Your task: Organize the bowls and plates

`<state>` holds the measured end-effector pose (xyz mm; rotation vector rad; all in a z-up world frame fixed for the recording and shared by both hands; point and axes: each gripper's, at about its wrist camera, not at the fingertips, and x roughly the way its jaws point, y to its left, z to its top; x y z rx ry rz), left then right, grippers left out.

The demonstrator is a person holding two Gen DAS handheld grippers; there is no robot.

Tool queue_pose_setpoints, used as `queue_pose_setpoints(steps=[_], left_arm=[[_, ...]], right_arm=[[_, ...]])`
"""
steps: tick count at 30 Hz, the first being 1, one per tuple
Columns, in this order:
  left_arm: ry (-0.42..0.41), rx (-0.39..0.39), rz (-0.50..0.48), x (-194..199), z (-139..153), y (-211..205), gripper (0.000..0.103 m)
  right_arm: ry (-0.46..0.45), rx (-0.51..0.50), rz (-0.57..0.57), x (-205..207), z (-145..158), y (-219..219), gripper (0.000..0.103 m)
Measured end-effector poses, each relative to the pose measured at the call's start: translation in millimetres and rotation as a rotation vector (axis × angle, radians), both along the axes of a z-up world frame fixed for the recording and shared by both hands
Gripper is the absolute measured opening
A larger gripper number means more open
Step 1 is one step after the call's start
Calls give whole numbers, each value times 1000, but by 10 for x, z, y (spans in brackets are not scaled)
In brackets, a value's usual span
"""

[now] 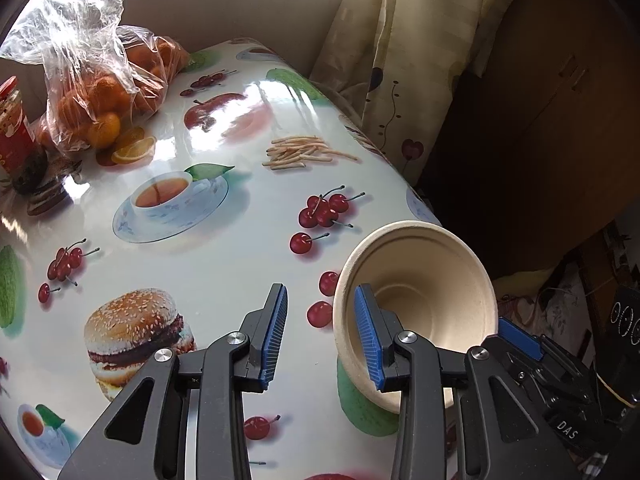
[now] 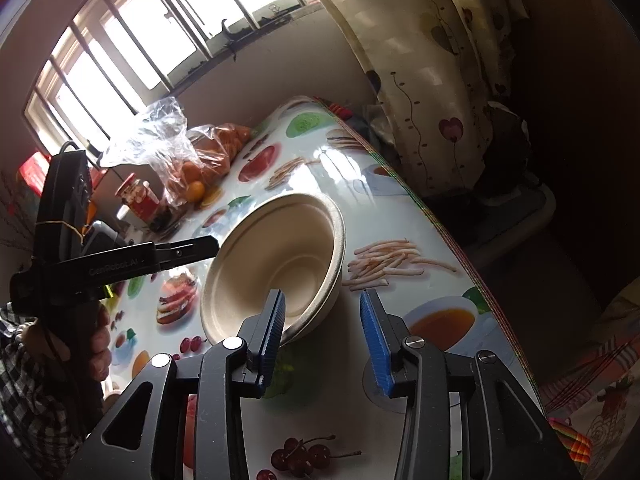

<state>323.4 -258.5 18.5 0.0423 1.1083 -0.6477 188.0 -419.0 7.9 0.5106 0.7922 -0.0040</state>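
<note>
A beige paper bowl point(image 1: 424, 300) stands tilted on the printed tablecloth near the table's right edge, its opening facing me. My left gripper point(image 1: 324, 332) is open; its right finger point(image 1: 368, 336) overlaps the bowl's near-left rim, the left finger stands clear over the cloth. In the right wrist view the same bowl point(image 2: 276, 260) is tilted, and my right gripper point(image 2: 322, 336) is open with its left finger point(image 2: 274, 332) at the bowl's near rim. The left gripper's tip point(image 2: 188, 250) reaches the bowl's left rim there. No plates show.
A clear bag of oranges point(image 1: 100, 92) and a red-lidded jar point(image 1: 14, 132) stand at the far left of the table point(image 1: 224, 264). A patterned curtain point(image 1: 400, 60) hangs past the far right edge. A barred window point(image 2: 160, 28) is behind.
</note>
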Motion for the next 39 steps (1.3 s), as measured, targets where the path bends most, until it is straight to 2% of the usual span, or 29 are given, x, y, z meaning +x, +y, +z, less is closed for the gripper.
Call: queue_pose_setpoints(steps=[7,17,26,39], left_arm=[[22,-4,-7,22,-42,-58,21],[38,-6,-17,10,-69,-114,8],[36,-6,-12,8,-63,-117,8],[39,-11,-8,-2,-49,-108,8]], right_arm=[[8,2,6,35,-14,-1,31],[7,6,14,55,-24,9,25],[6,3,20,76,-15,21,19],[5,-1,16,91,-13,12,19]])
